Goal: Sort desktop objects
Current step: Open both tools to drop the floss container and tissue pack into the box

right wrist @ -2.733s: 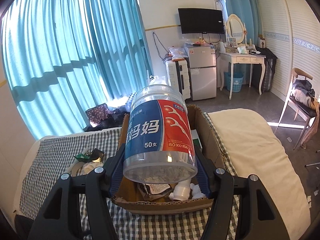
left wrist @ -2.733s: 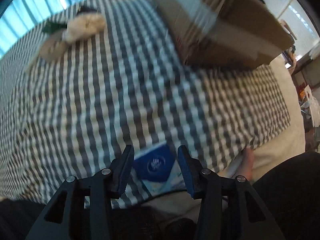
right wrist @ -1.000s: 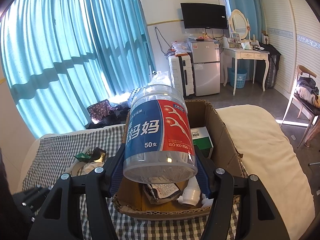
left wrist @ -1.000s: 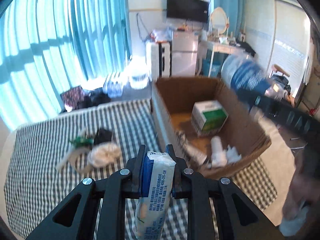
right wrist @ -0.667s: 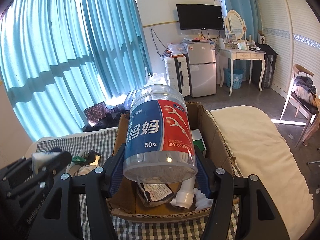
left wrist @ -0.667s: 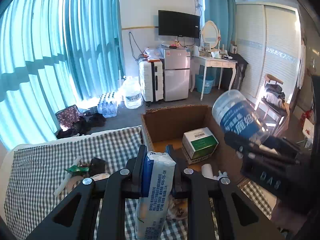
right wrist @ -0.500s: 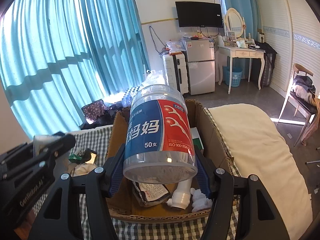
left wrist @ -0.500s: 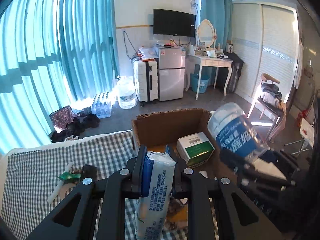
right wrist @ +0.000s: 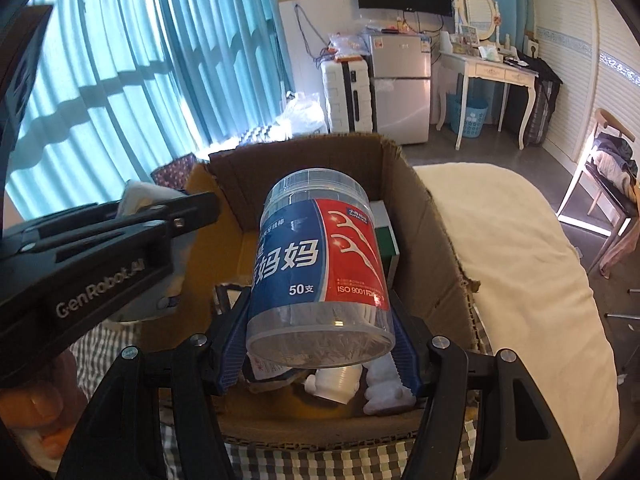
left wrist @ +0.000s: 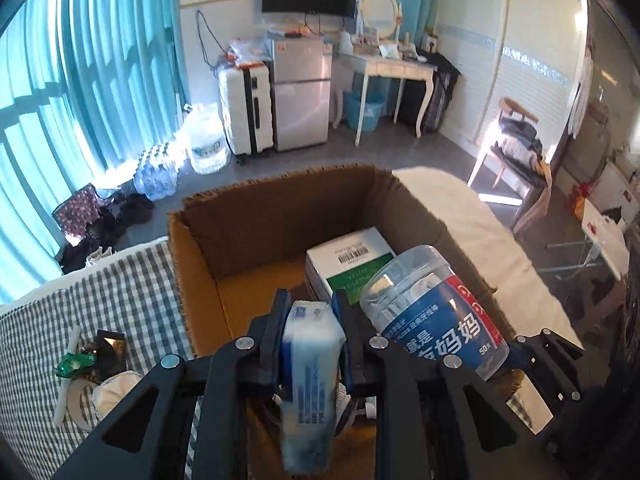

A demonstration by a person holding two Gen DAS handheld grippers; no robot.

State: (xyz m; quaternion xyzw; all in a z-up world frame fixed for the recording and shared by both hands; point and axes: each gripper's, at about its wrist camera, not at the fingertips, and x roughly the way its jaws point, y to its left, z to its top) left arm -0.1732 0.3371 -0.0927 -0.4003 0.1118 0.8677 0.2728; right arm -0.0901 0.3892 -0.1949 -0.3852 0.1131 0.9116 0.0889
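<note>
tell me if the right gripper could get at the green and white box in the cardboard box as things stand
Probably not: the right gripper is clamped on the floss pick jar, so its jaws are full. The green and white box lies uncovered in the cardboard box.

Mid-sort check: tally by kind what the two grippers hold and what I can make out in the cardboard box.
Clear plastic floss-pick jar, blue-and-red label: 1, clamped in right gripper
White-and-blue soft tissue pack: 1, between left gripper's opening jaws
Green-and-white carton: 1, in brown cardboard box
White plastic bottle: 1, in box
Total: 4; smaller bits under the jar unclear.
</note>
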